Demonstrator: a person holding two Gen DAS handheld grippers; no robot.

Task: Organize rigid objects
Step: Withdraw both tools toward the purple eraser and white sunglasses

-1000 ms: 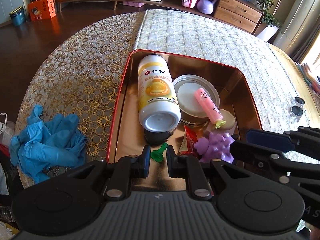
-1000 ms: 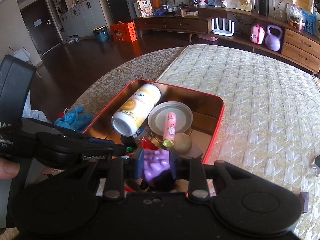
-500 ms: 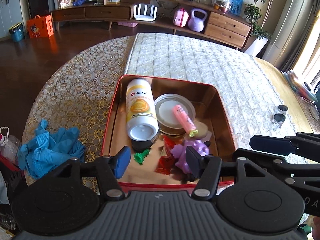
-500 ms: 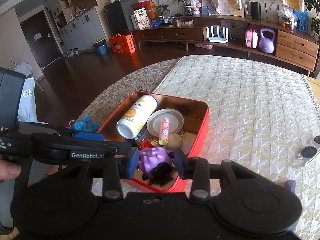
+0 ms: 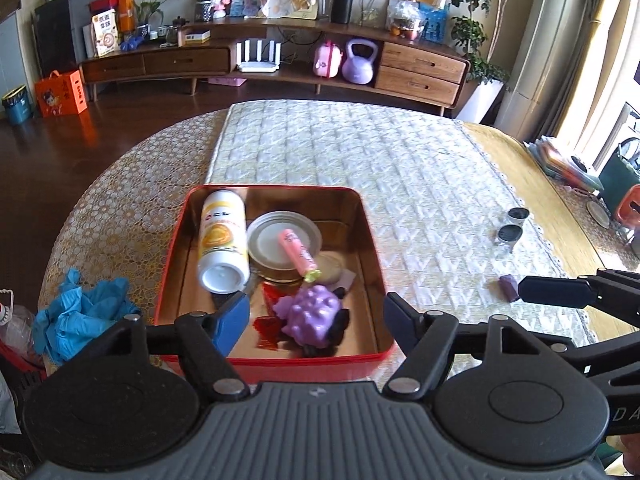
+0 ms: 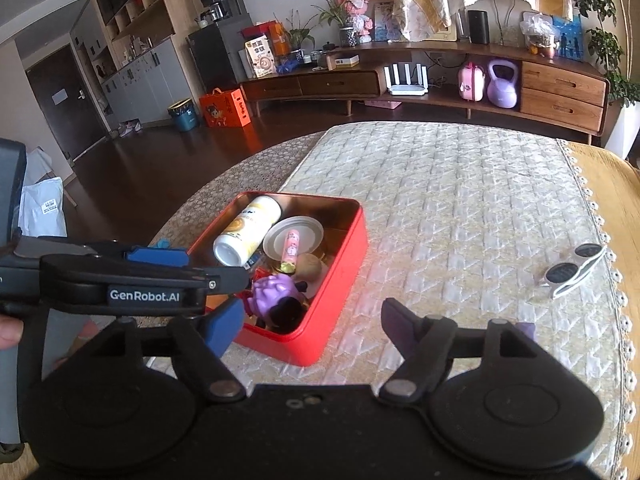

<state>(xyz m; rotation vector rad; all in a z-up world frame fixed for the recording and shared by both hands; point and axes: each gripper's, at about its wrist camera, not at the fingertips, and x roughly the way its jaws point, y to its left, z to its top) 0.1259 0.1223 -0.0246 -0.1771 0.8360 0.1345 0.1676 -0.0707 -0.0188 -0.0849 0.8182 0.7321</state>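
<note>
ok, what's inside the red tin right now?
In the red tin: white bottle lying down, round white lid with a pink tube across it, a tan round thing, purple bumpy toy, red wrapper. What lies beneath them is hidden.

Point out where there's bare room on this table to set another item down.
Free: the quilted cloth between the red tin and the sunglasses, and the stretch beyond the tin's far wall. Crowded: inside the tin, around the white bottle and purple toy; blue gloves fill its left side.
</note>
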